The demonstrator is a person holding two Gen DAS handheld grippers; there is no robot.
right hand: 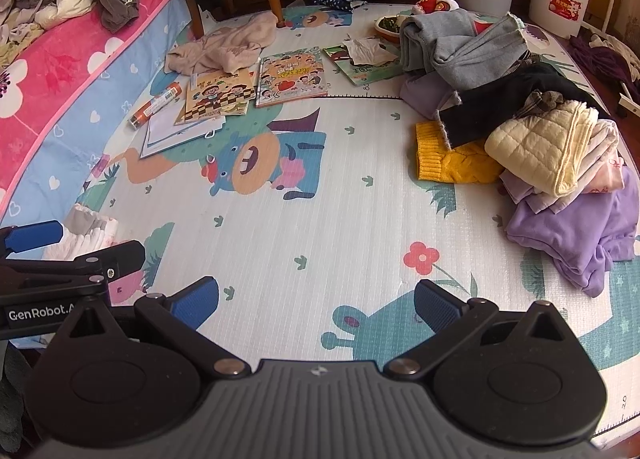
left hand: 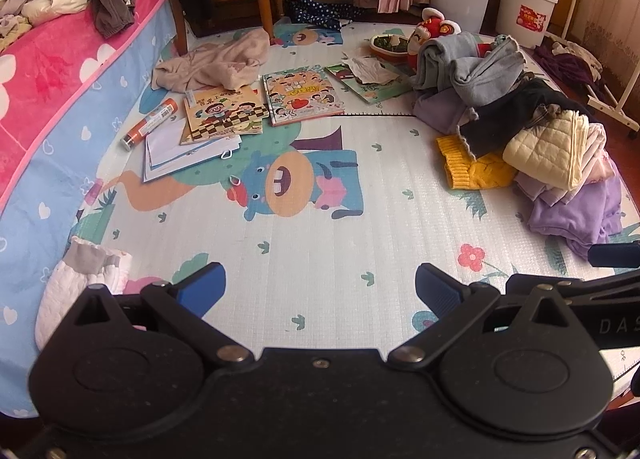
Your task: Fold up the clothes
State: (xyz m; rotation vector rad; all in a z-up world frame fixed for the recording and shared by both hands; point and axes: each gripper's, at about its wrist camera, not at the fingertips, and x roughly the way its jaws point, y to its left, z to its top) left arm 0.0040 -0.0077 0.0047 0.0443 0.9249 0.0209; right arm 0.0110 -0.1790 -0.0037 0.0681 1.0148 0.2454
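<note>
Both my claws spread wide, empty: left claw (left hand: 320, 289), right claw (right hand: 316, 301). Clothes pile (right hand: 552, 147) on play mat (right hand: 320, 227), ahead-right; purple garment (right hand: 576, 231) closest, right claw nearer.

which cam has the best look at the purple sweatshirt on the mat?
Right wrist: the purple sweatshirt sits larger and almost whole, in front of the clothes pile. Left wrist shows it smaller, squeezed at the right edge, its near corner hidden behind the other gripper.

clothes pile (right hand: 532, 131), jumbled, mat's right side
</note>
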